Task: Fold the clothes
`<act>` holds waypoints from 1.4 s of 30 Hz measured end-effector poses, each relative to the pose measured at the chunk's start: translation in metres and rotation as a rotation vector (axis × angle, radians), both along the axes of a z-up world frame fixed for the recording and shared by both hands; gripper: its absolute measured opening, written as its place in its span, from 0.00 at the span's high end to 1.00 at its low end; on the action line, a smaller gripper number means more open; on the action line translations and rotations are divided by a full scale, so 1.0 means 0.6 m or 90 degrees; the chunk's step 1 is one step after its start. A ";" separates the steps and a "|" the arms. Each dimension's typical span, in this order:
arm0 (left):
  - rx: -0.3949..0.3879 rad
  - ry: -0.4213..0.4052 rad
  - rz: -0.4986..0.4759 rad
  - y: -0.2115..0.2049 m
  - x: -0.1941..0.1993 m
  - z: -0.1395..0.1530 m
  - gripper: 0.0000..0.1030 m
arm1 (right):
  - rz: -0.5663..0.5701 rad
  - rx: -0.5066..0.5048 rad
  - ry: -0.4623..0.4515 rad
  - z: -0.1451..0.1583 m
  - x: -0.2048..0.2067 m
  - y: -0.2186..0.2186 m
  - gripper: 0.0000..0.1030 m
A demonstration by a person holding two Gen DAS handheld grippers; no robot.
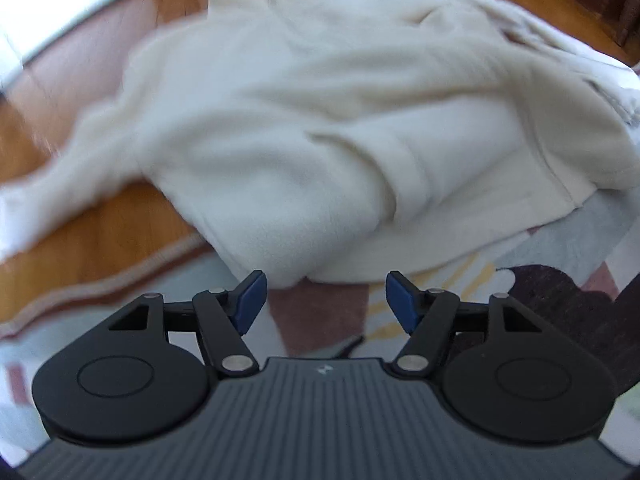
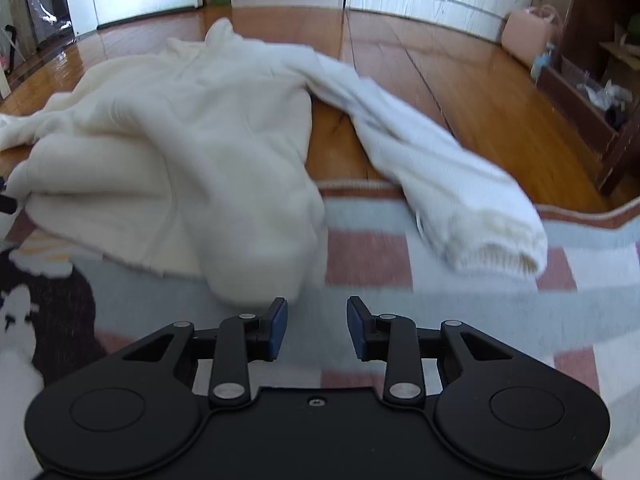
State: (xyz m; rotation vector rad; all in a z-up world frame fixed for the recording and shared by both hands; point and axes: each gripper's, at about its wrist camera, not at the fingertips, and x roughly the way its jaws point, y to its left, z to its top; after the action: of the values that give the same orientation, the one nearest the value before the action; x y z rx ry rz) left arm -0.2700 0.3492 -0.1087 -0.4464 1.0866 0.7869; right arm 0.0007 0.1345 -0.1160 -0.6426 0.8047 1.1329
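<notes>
Left gripper [image 1: 326,300]: pads held wide apart, nothing between them. Right gripper [image 2: 317,326]: pads likewise apart and empty. Sweater [image 1: 320,128], cream: found spread unfolded, half on the rug [image 2: 400,292], half on the wood floor [image 2: 460,80]; hem lay just ahead of both tools, collar farthest, long axis running directly away. Sleeve [image 2: 440,176] was trailed ahead-right of the right gripper, judged the nearer tool for it.

Sweater [image 2: 180,152] bulks ahead, rug [image 2: 460,300] beside it seemingly open
</notes>
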 end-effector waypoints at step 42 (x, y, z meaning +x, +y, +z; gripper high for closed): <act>0.102 -0.288 0.118 0.120 -0.074 0.011 0.90 | -0.091 0.111 0.038 0.087 0.130 0.220 0.96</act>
State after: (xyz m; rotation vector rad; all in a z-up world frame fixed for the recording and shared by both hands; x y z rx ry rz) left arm -0.3141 0.4212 -0.1022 -0.5611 0.5631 0.8766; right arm 0.0787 0.2667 -0.0641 -0.4018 0.7801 1.0813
